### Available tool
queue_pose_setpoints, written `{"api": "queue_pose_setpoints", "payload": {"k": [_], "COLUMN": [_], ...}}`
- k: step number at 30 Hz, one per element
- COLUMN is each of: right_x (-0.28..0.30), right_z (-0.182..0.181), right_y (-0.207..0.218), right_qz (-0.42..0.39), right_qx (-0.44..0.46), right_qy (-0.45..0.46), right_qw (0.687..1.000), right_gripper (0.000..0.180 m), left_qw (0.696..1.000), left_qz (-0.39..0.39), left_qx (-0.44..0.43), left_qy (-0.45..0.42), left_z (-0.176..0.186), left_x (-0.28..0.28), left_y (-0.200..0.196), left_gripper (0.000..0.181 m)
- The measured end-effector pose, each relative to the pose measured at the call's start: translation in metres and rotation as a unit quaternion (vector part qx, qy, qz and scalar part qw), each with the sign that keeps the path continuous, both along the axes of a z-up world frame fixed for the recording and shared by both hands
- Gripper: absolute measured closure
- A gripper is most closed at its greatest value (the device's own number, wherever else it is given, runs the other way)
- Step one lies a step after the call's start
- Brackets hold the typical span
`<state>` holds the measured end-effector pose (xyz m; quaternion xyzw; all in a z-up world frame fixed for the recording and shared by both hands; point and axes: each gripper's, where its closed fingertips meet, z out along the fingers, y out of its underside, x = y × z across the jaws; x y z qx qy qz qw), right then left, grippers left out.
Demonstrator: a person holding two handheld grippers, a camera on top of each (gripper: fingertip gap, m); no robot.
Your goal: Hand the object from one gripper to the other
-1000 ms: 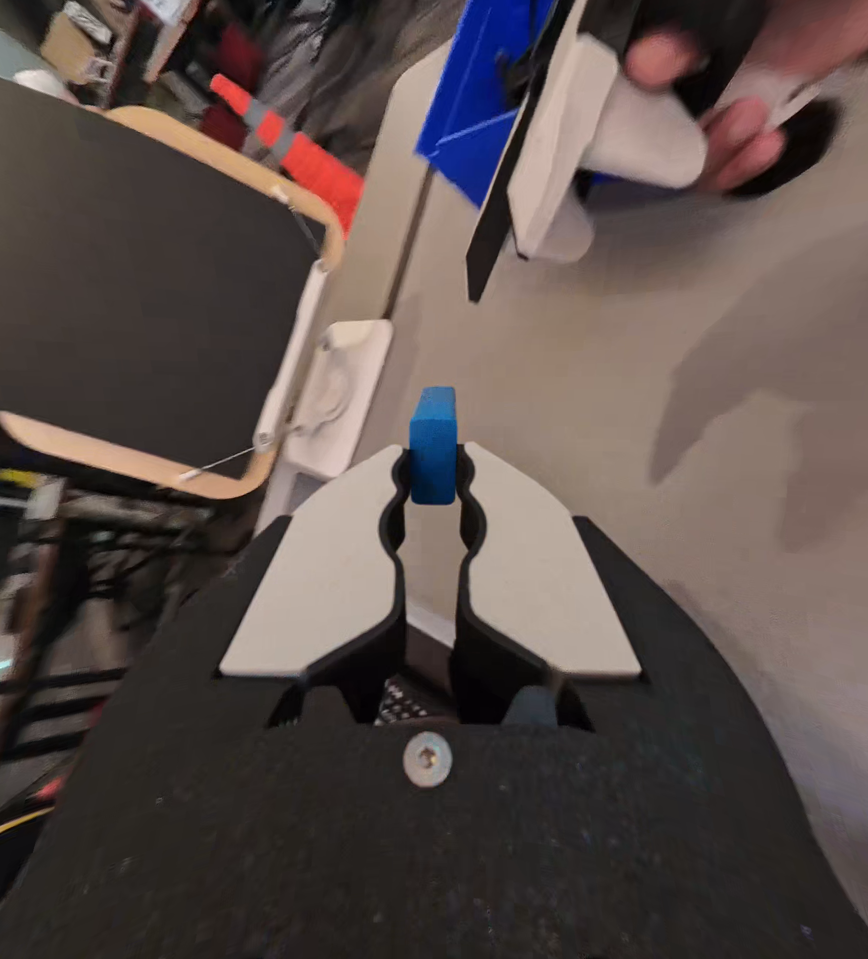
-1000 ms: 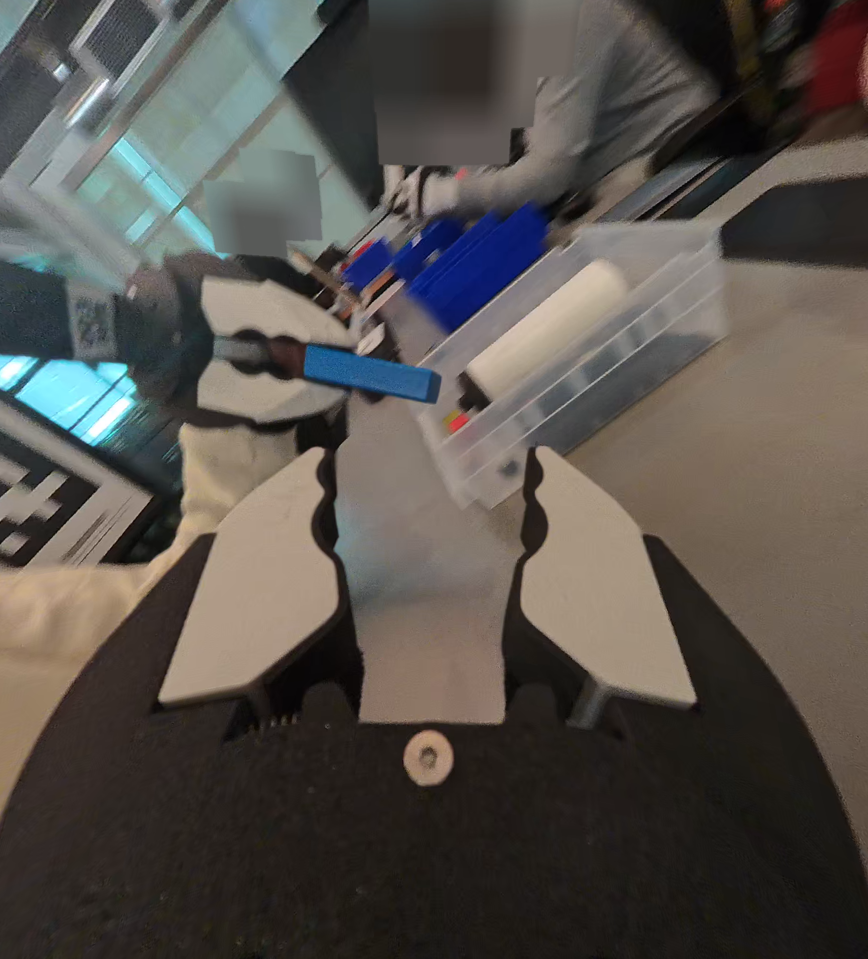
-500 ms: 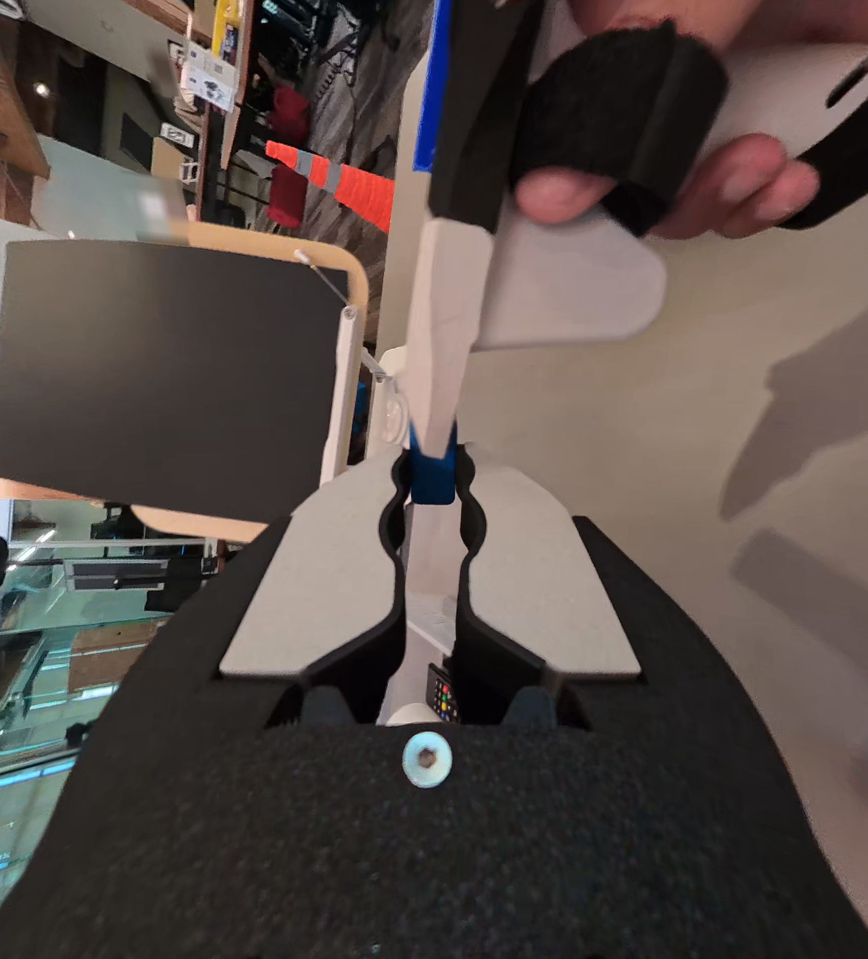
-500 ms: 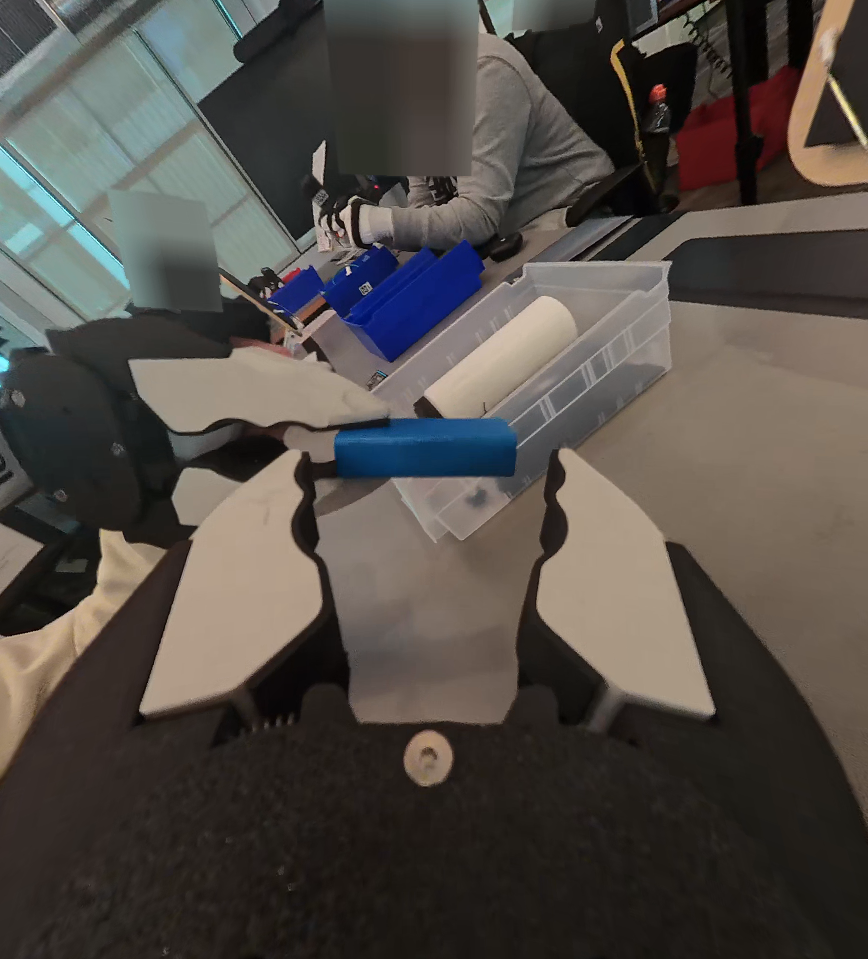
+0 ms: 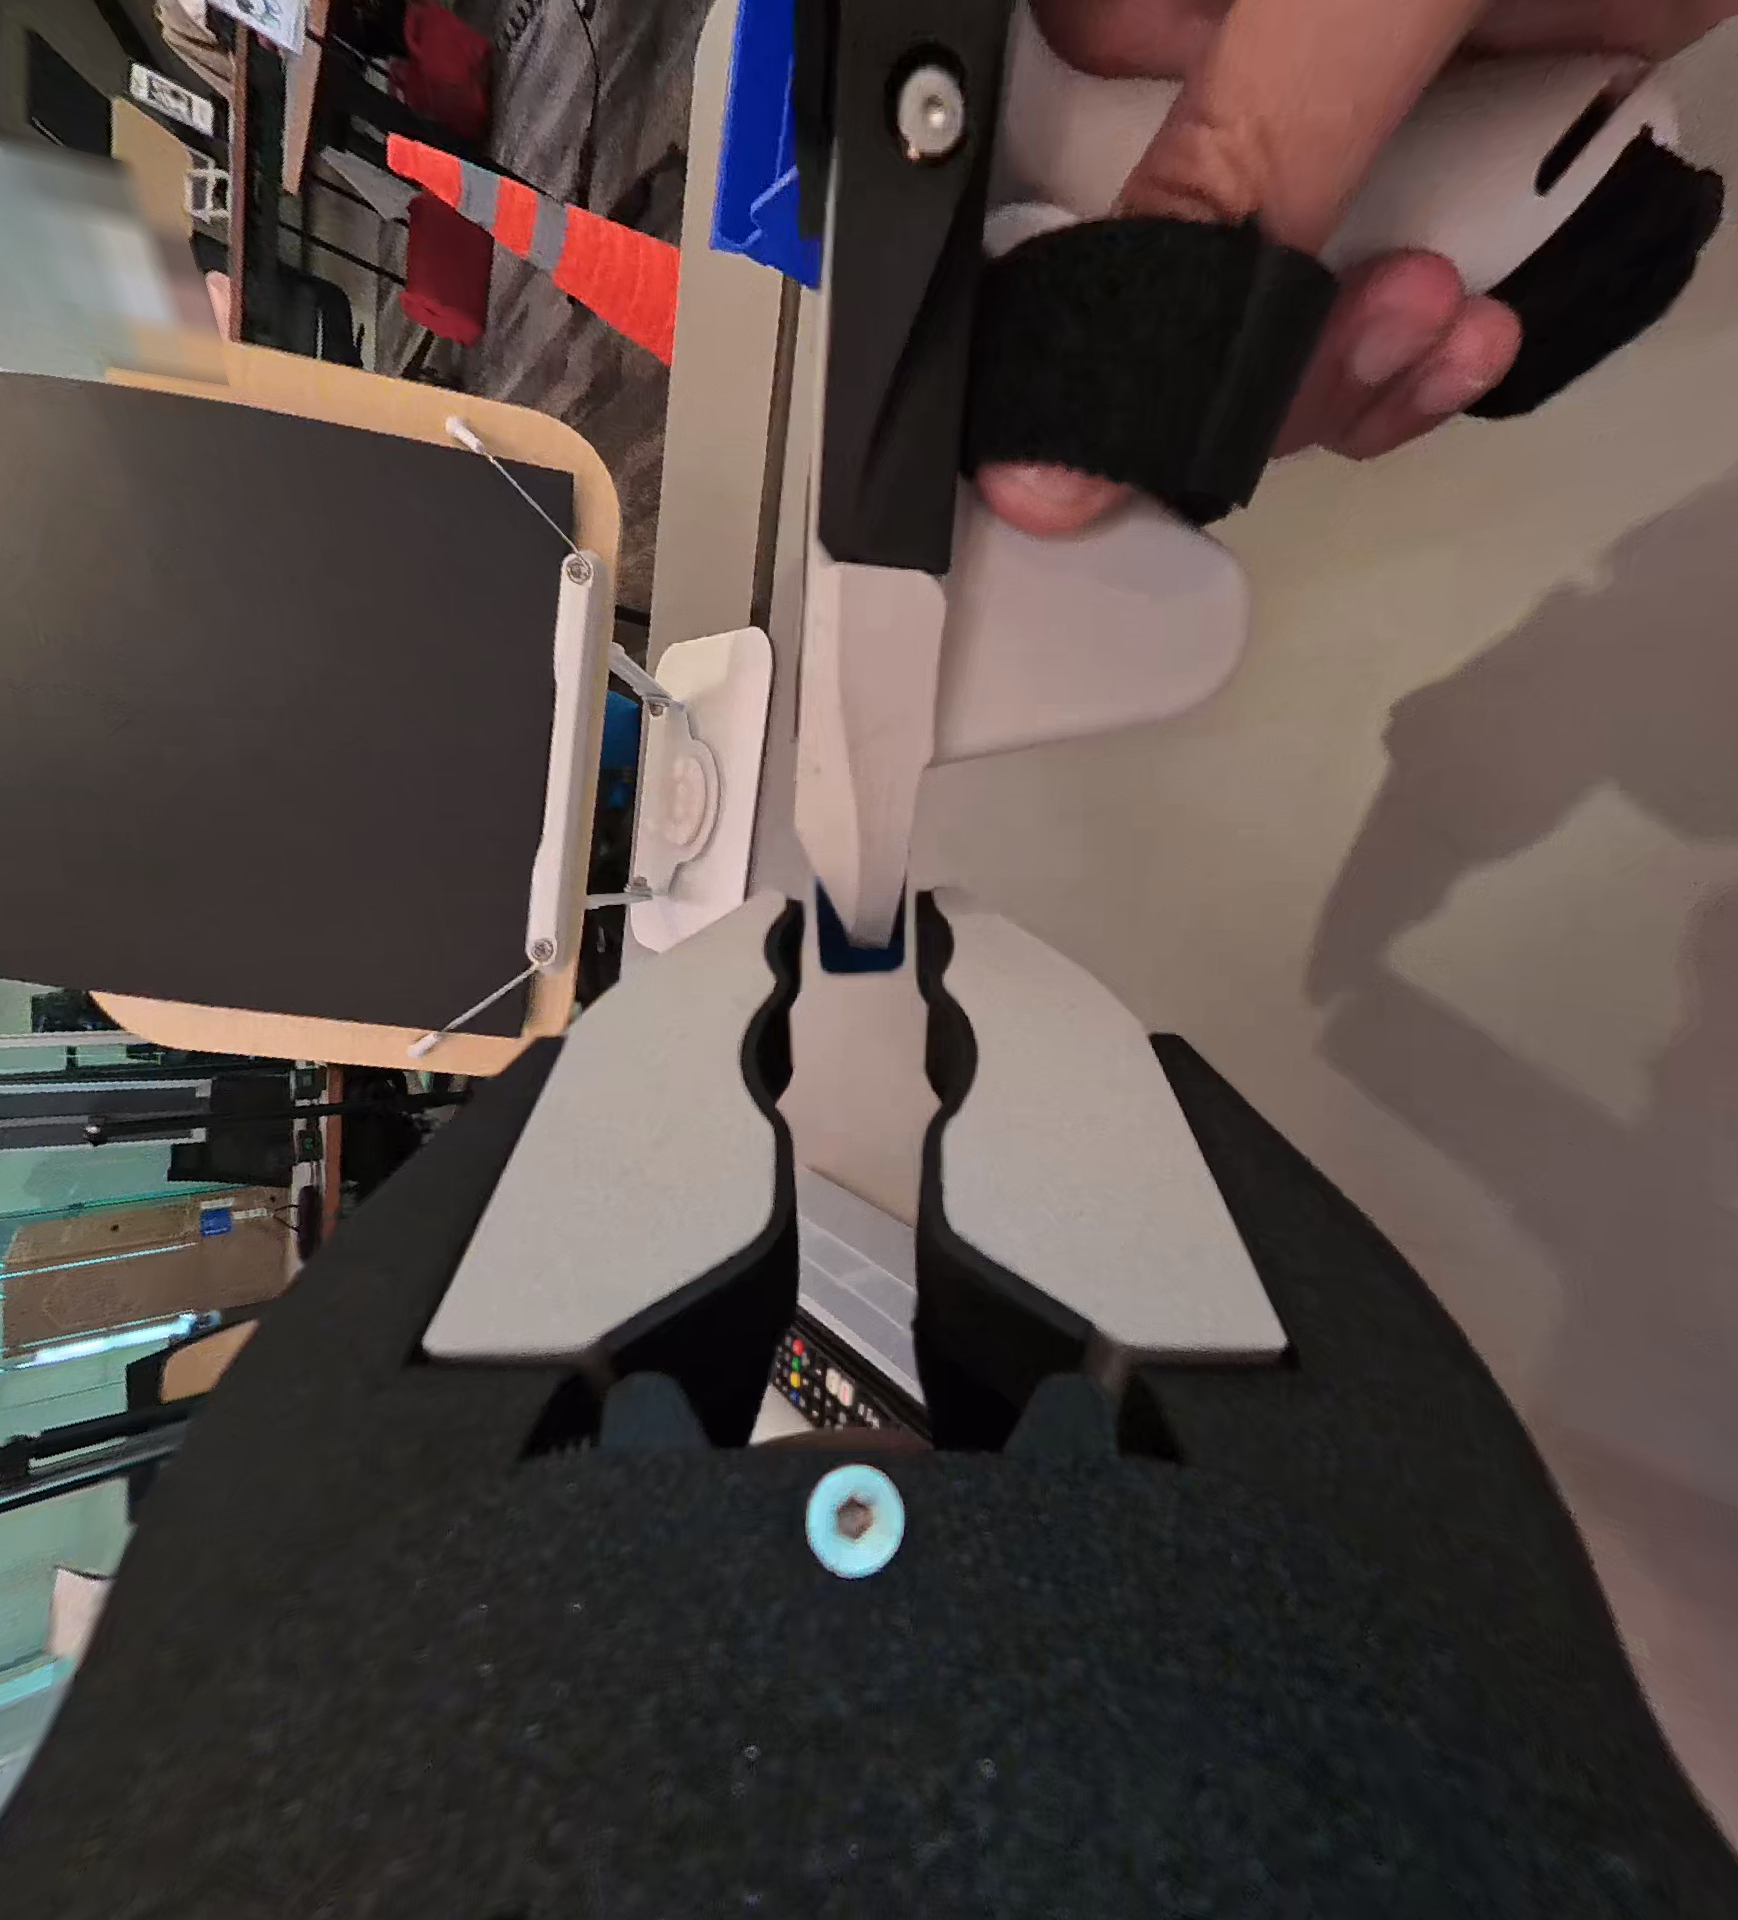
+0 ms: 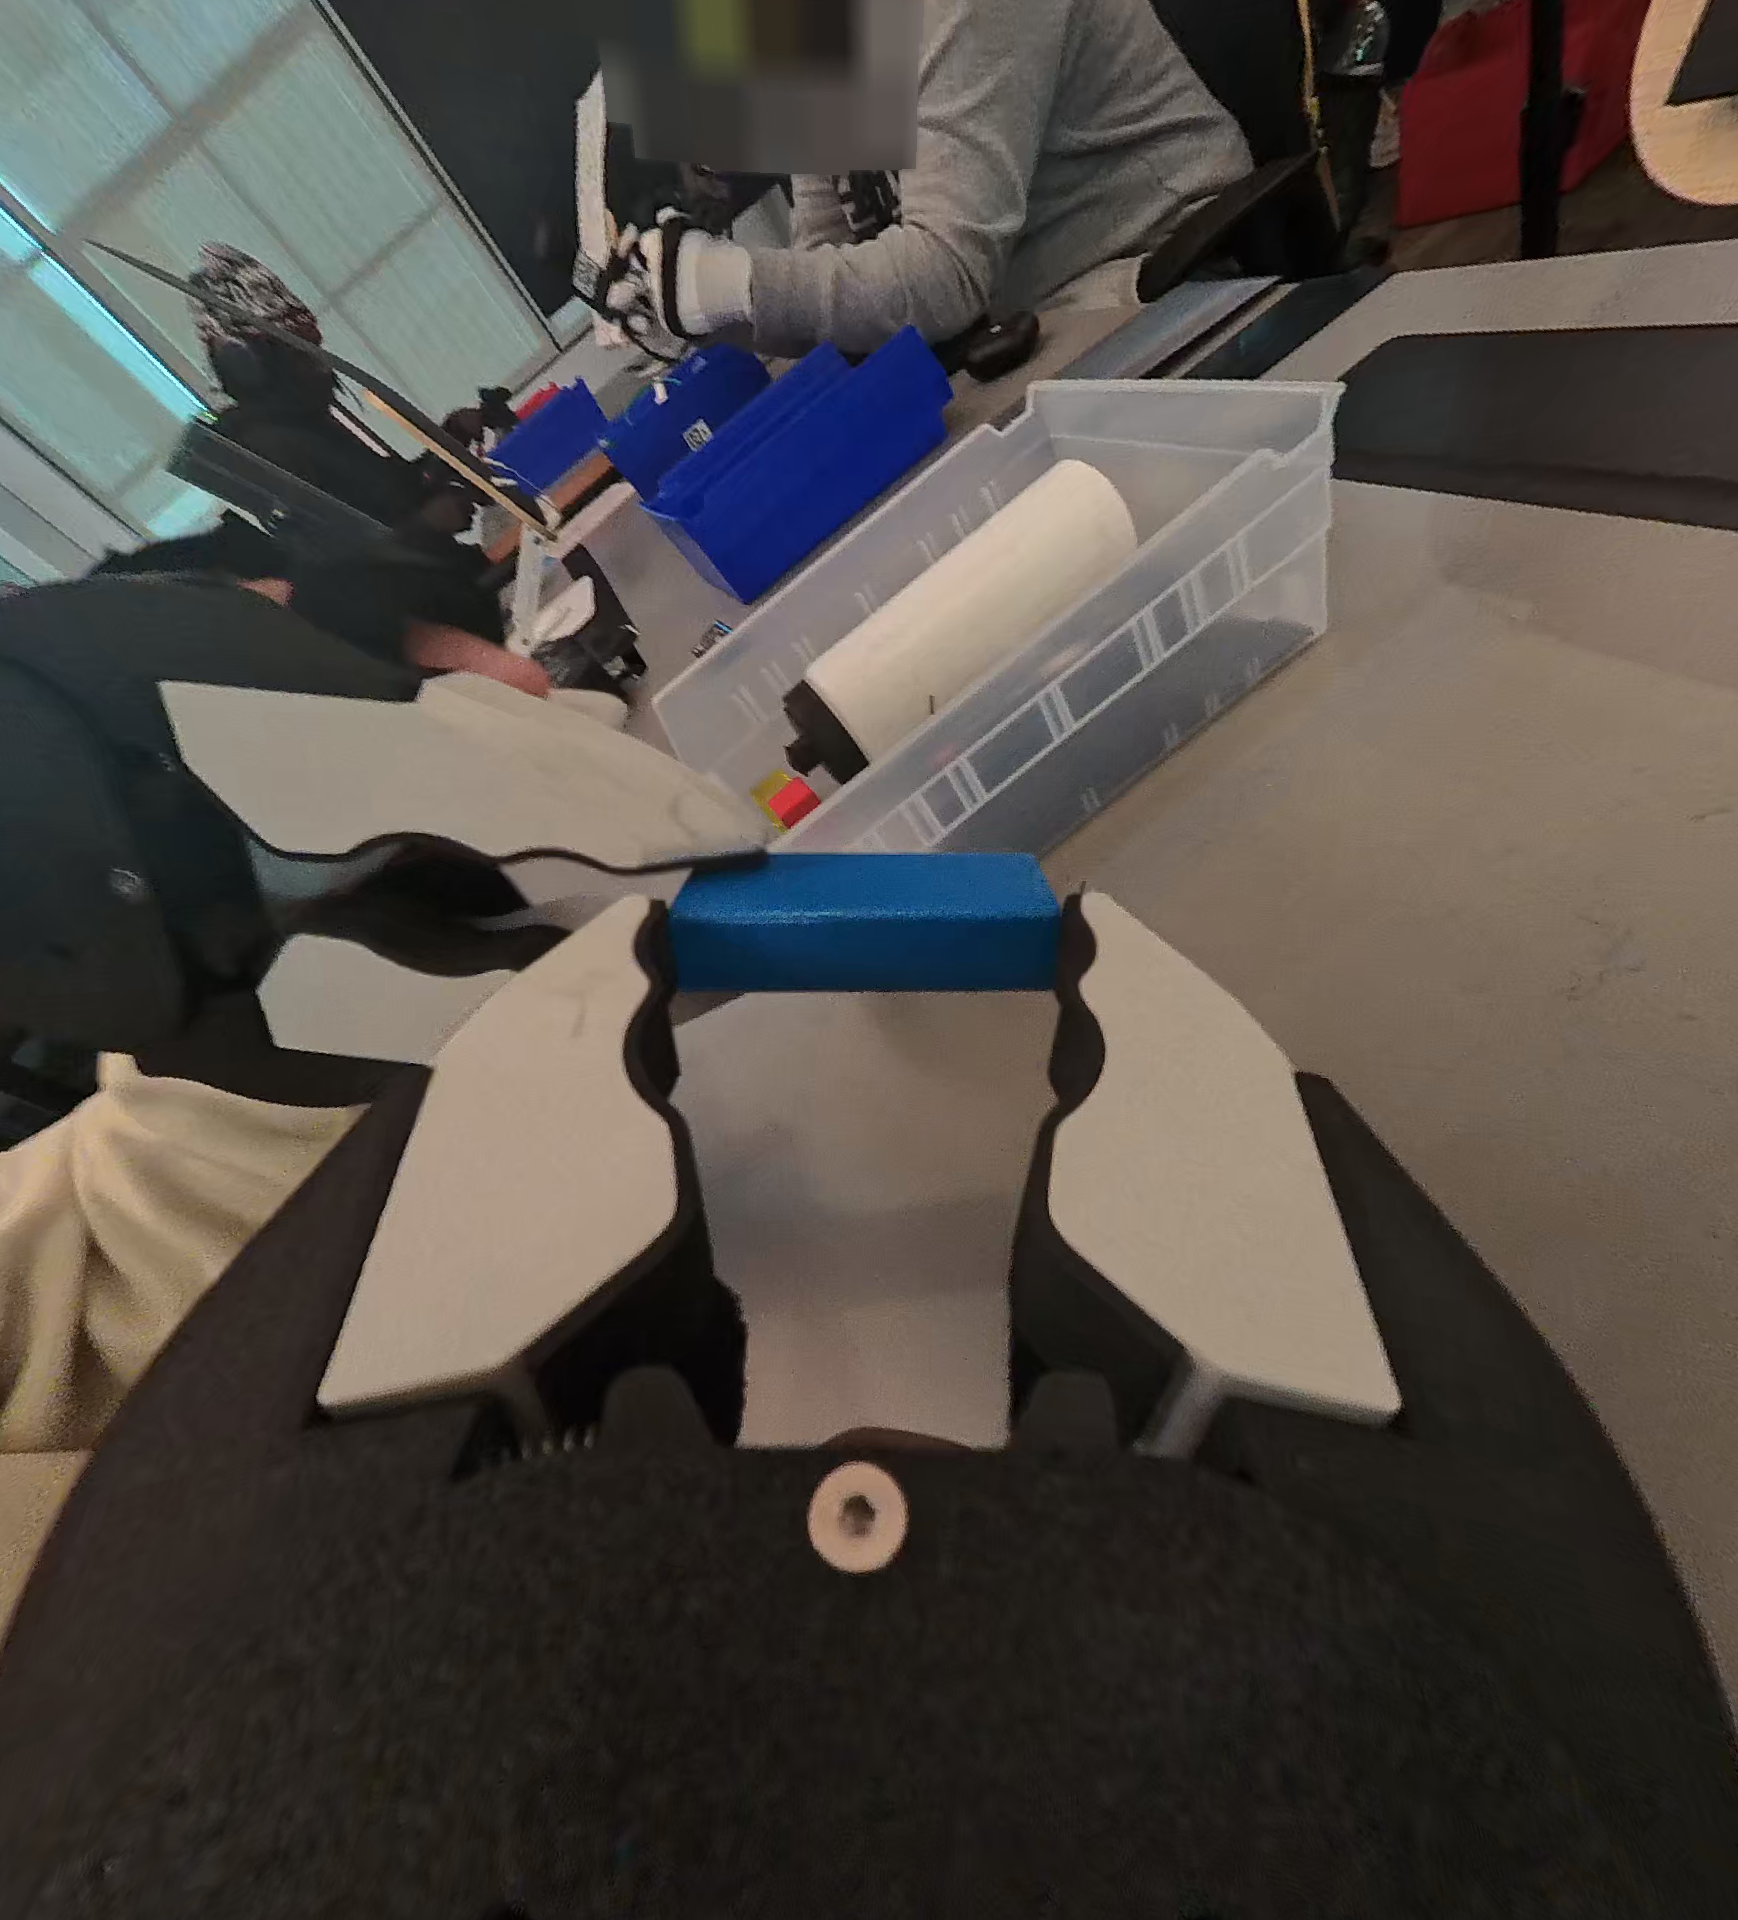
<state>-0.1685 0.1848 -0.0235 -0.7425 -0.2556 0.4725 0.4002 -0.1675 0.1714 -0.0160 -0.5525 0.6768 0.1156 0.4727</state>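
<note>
A blue block is held level above the grey table. My right gripper is shut on it lengthwise, with one fingertip on each end. In the left wrist view only the block's end shows between my left gripper's tips. Those jaws stand slightly wider than the block, with a thin gap on its right side. The right gripper's white finger comes down over the block, held by a hand. In the right wrist view the left gripper's upper finger reaches the block's left end; its lower finger is hidden.
A clear bin with a white roll lies on the table behind the block. Blue bins and a seated person's grey sleeve are farther back. A black board with a wooden rim stands to the left. My two grippers' fingertips are within a few centimetres of each other.
My right gripper came in around the block and closed onto its two ends. My left gripper's jaws widened slightly and no longer press the block.
</note>
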Motion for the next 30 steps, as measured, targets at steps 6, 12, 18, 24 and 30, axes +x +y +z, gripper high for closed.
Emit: {"api": "queue_pose_setpoints", "payload": {"k": [6, 12, 18, 24, 30], "right_x": [0.038, 0.037, 0.007, -0.013, -0.015], "right_z": [0.007, 0.034, 0.034, 0.020, 0.013], "right_y": [0.024, 0.013, -0.007, -0.013, -0.010], "right_qz": [-0.084, -0.102, -0.095, -0.084, -0.081], "right_qx": [0.120, 0.367, 0.496, 0.525, 0.531], "right_qy": [-0.102, -0.252, -0.353, -0.391, -0.412], "right_qw": [0.984, 0.890, 0.787, 0.751, 0.736], "right_gripper": [0.109, 0.109, 0.109, 0.109, 0.109], "left_qw": [0.975, 0.866, 0.828, 0.825, 0.823], "left_qz": [0.056, 0.074, 0.079, 0.079, 0.073], "left_qx": [-0.171, -0.369, -0.448, -0.460, -0.469], "left_qy": [-0.127, -0.329, -0.328, -0.317, -0.313], "left_z": [0.015, 0.041, 0.023, 0.014, 0.011], "left_x": [-0.014, -0.003, 0.009, 0.015, 0.012], "left_y": [0.002, 0.007, 0.002, -0.001, 0.001], "left_gripper": [0.144, 0.126, 0.116, 0.126, 0.148]}}
